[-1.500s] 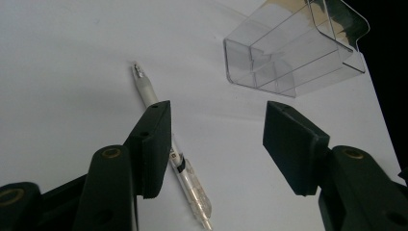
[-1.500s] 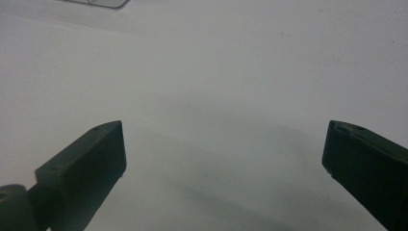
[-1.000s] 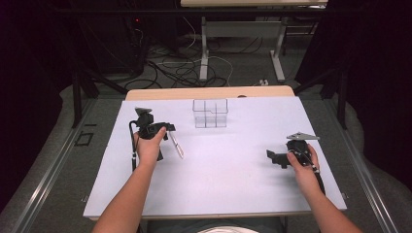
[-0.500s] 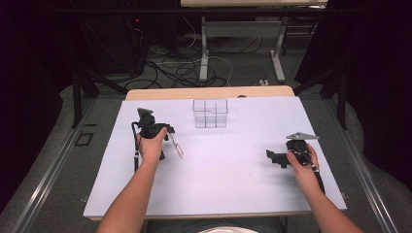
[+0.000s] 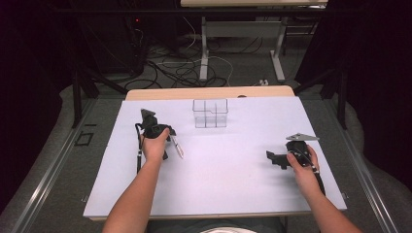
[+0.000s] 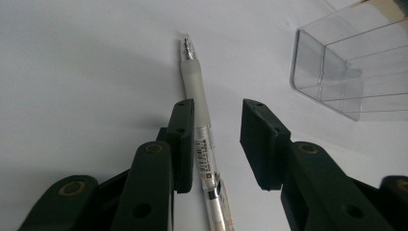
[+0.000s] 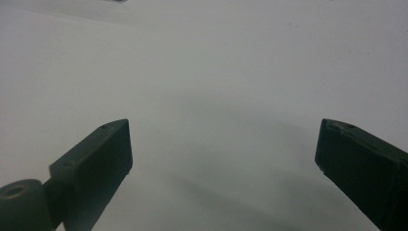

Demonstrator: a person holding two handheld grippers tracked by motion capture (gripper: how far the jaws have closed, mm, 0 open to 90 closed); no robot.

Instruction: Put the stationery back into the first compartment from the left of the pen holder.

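A clear pen with a frosted grip lies on the white table sheet, its tip pointing away from my left gripper. The pen runs between the jaws, against the left pad, with a gap to the right pad. These jaws have just been closing around the pen. In the high view the left gripper is down at the pen, left of centre. My right gripper stands wide open over bare sheet, and the high view shows the right gripper near the right edge.
A clear plastic organiser with divided compartments stands at the back middle of the sheet, close to the right of the pen's far end in the left gripper view, organiser. Bare wood shows beyond the sheet's far edge.
The left hand has sunk slightly toward the sheet at the pen. The right hand has not moved.
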